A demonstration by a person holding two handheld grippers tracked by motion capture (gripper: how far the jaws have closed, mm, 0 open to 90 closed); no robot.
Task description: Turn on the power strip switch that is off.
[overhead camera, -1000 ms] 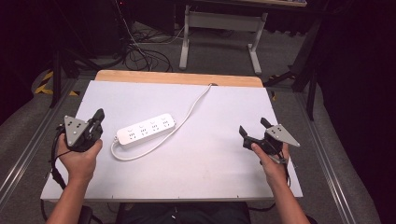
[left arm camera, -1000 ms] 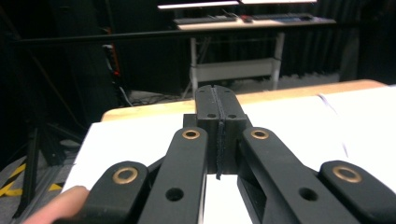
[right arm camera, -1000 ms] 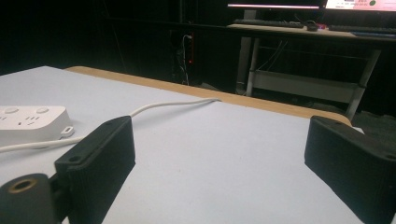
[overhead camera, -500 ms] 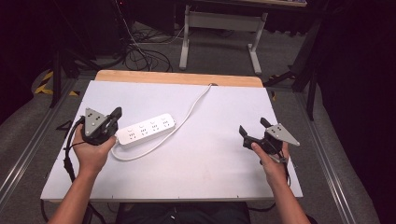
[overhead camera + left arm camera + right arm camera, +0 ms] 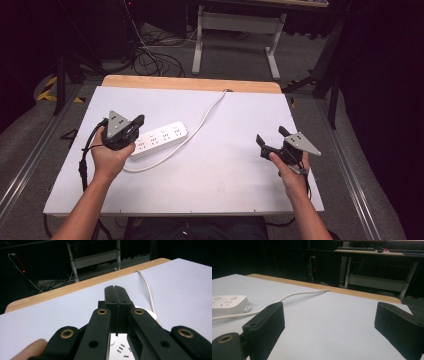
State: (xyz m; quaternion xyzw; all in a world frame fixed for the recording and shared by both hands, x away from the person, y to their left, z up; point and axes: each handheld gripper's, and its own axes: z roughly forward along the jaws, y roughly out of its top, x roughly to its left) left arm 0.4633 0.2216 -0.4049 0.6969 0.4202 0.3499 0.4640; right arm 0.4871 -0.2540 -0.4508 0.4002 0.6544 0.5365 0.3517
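A white power strip [image 5: 160, 139] lies left of centre on the white table [image 5: 225, 170], and its white cord [image 5: 202, 121] curves to the far edge. My left gripper [image 5: 138, 121] hovers over the strip's left end, its jaws pressed together with nothing between them. In the left gripper view the shut left gripper [image 5: 115, 290] points across the strip [image 5: 120, 347], with the cord [image 5: 147, 290] running beyond. My right gripper [image 5: 269, 138] is held at the right side of the table, jaws wide apart and empty. The right gripper view shows the strip [image 5: 228, 304] and cord [image 5: 294, 295] far to its left.
A wooden strip [image 5: 190, 83] borders the table's far edge. Beyond it stand a metal desk frame [image 5: 235, 30] and tangled cables [image 5: 150, 55] on the dark floor. Bare table surface lies between the two grippers.
My left gripper has moved right and forward from the table's left edge until it sits over the strip's left end. The right gripper has stayed in place.
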